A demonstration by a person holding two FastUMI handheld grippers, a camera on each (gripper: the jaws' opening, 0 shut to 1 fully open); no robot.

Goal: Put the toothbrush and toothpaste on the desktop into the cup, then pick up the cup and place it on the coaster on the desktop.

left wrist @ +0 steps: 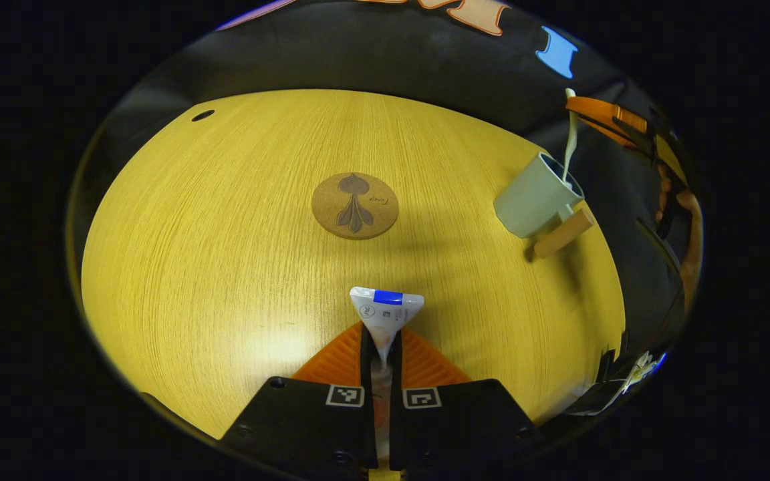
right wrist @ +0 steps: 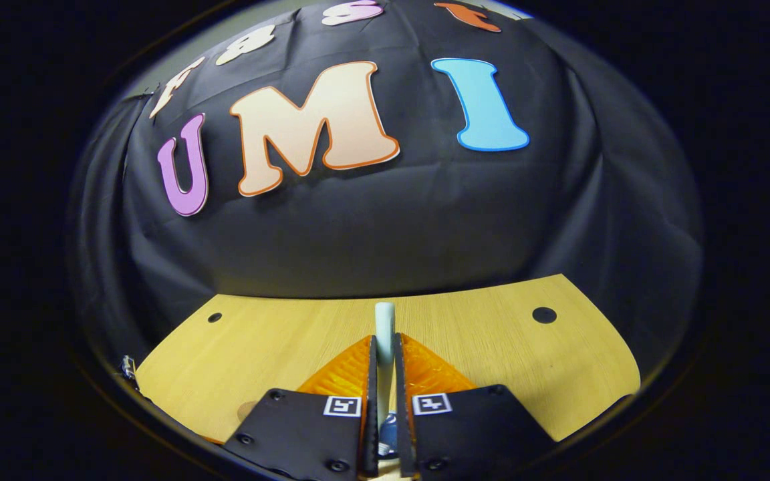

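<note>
There, the left gripper point(left wrist: 382, 341) pinched the toothpaste point(left wrist: 386, 312) above the desktop point(left wrist: 224, 267), the coaster point(left wrist: 355, 205) bare beyond it. The right gripper point(right wrist: 384, 347) clamped the toothbrush point(right wrist: 384, 321), its end standing in the cup point(left wrist: 537, 197) at far right.

Yellow wood-grain desk point(left wrist: 224, 254); brown coaster point(left wrist: 355, 206) (dark motif).

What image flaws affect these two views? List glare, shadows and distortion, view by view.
Left gripper view: glare on the desktop beside the toothpaste, the cup throws a soft shadow, fisheye bows the desk edge. Right gripper view: dim wall, curved edge, toothbrush sharp.
</note>
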